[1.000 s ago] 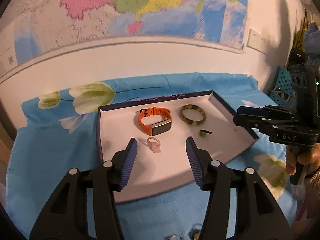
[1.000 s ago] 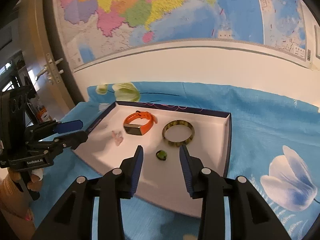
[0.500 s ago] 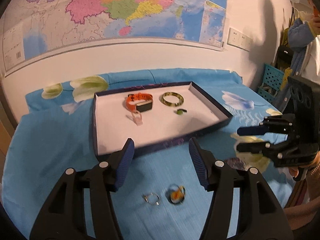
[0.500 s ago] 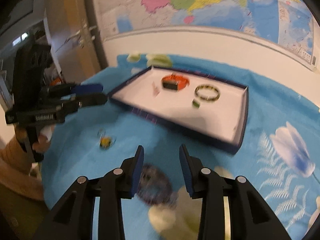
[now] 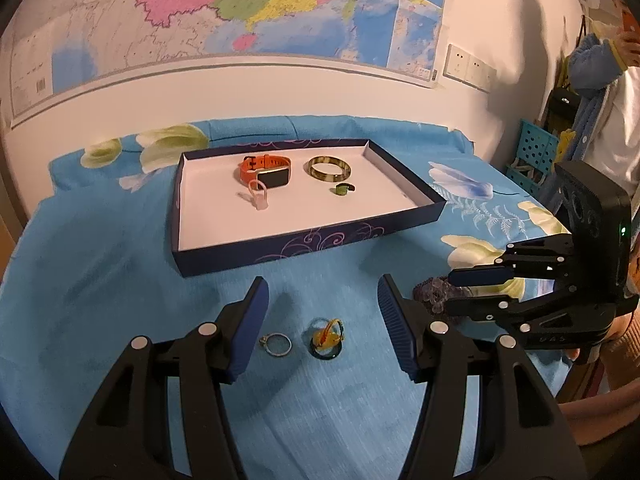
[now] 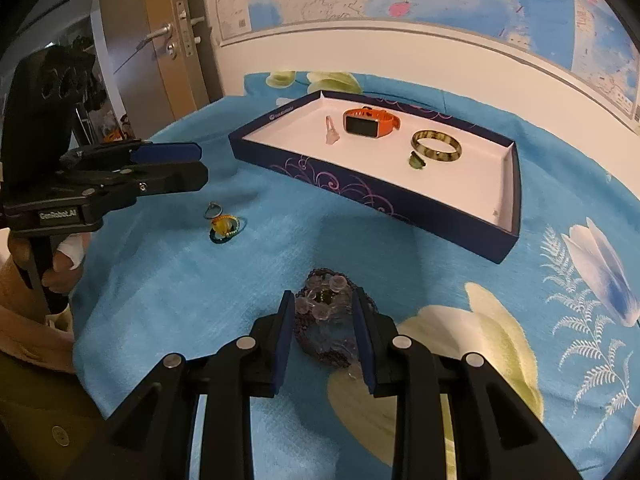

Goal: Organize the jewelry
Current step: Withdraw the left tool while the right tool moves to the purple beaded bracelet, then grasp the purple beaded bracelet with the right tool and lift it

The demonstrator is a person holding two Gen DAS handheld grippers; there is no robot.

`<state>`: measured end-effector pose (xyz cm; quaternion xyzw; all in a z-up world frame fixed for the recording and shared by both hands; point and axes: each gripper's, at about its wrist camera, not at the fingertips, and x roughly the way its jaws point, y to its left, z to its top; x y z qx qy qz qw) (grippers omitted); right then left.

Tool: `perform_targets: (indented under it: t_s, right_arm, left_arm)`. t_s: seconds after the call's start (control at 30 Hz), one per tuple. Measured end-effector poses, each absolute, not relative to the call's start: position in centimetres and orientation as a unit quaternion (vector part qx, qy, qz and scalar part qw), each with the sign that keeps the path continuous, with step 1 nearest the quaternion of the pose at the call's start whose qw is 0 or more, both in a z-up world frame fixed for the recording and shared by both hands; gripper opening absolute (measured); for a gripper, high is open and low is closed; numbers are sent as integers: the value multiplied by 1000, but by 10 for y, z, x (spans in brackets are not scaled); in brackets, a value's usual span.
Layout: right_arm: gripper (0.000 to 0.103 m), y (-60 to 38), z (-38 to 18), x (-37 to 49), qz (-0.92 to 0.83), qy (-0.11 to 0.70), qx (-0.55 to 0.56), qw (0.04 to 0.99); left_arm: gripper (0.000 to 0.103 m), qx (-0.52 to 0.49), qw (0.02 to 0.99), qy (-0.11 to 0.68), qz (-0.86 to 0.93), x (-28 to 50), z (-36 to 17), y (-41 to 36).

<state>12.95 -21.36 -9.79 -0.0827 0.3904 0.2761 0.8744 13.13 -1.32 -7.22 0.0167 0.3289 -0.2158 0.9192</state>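
A dark blue tray (image 5: 304, 240) with a white floor holds an orange watch (image 5: 266, 170), a mottled bangle (image 5: 330, 168), a small green ring (image 5: 343, 189) and a clear pink piece (image 5: 258, 196). In front of it, on the blue cloth, lie a silver ring (image 5: 275, 344) and a yellow-green ring (image 5: 327, 340). My left gripper (image 5: 322, 292) hangs open just above them, holding nothing. A purple bead bracelet (image 6: 324, 308) lies between the fingers of my right gripper (image 6: 322, 300), whose jaws are closing around it. I cannot see the pads pressing on it.
The blue floral cloth (image 6: 440, 280) covers the whole table. A map hangs on the wall behind it. A wooden door (image 6: 168, 32) stands to the left. A blue crate (image 5: 536, 152) and a standing person (image 5: 604, 92) are at the right.
Both grippers have pulled back from over the tray to the near cloth and sunk. The right gripper's jaws have narrowed around the bead bracelet. The two rings have come into the left view.
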Motion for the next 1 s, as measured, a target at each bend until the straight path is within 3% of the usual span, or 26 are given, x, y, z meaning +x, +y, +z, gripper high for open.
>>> perform_targets:
  t_s: [0.17, 0.3, 0.37, 1.0]
  right_arm:
    - [27, -209, -101, 129, 265, 388, -102, 877]
    - [19, -211, -101, 129, 260, 387, -101, 879]
    - [8, -211, -101, 129, 264, 391, -98, 877]
    - [7, -252, -54, 131, 294, 346, 43, 890]
  left_arm:
    - [56, 15, 918, 332, -216, 129, -75, -12]
    - [56, 12, 916, 336, -218, 130, -77, -12]
    - [56, 11, 916, 337, -218, 131, -78, -12]
    - [56, 5, 915, 337, -221, 128, -80, -5]
